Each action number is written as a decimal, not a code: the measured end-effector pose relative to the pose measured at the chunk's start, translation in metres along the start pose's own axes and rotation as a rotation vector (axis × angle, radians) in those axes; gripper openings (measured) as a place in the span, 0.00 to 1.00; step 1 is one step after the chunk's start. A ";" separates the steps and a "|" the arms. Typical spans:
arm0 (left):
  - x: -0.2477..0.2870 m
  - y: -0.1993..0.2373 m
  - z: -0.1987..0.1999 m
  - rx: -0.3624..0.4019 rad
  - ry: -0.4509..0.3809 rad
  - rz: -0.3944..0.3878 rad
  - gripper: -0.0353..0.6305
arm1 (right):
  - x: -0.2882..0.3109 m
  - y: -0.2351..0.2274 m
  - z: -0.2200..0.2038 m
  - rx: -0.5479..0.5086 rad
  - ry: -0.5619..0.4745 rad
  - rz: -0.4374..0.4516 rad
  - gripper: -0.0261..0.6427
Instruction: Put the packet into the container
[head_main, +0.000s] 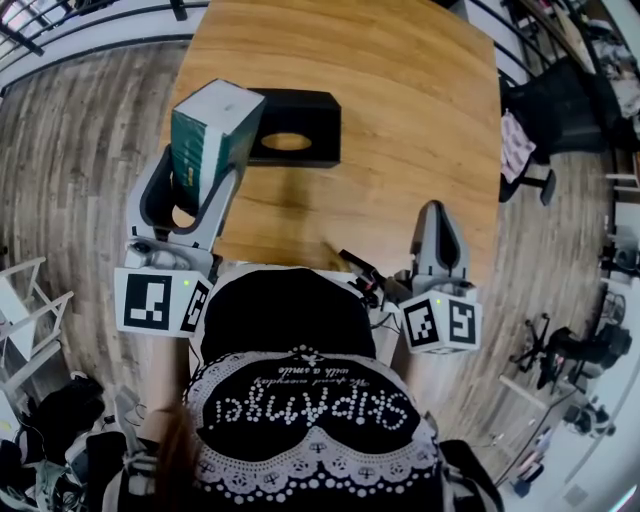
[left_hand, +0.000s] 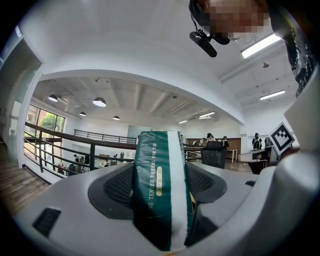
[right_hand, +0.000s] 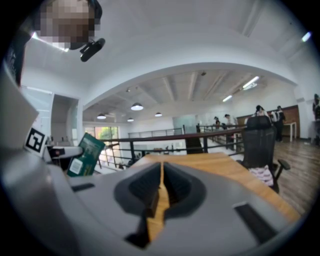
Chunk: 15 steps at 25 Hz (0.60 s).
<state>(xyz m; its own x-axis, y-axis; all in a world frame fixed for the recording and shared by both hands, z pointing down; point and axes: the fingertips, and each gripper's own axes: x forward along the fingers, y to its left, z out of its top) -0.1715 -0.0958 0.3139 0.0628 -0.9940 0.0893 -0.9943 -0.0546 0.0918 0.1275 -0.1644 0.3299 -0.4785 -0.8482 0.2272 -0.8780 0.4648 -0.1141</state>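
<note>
A green and white packet (head_main: 212, 140) stands upright between the jaws of my left gripper (head_main: 195, 185), which is shut on it above the table's left edge. In the left gripper view the packet (left_hand: 161, 192) fills the gap between the jaws. The black container (head_main: 296, 126) with a round opening sits on the wooden table (head_main: 400, 130), just right of and beyond the packet. My right gripper (head_main: 437, 232) is shut with nothing held, near the table's front right. From the right gripper view the packet (right_hand: 85, 155) shows at the left.
A black office chair (head_main: 555, 110) with a cloth on it stands right of the table. Wood flooring surrounds the table. A white rack (head_main: 25, 310) and dark bags sit at the lower left. A railing (head_main: 90, 25) runs along the far side.
</note>
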 end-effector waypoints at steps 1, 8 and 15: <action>0.000 0.000 0.000 0.001 0.000 0.001 0.58 | 0.000 0.000 0.000 0.001 -0.002 0.000 0.10; -0.002 0.006 0.012 0.026 -0.019 0.007 0.57 | 0.000 0.000 0.001 0.006 -0.008 -0.004 0.10; 0.003 0.007 0.034 0.099 -0.037 -0.039 0.57 | -0.003 -0.004 0.001 0.016 -0.011 -0.020 0.10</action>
<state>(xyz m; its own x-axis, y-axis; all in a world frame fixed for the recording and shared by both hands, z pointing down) -0.1809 -0.1019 0.2809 0.1004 -0.9937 0.0508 -0.9949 -0.1007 -0.0037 0.1319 -0.1641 0.3285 -0.4605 -0.8602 0.2191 -0.8876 0.4433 -0.1253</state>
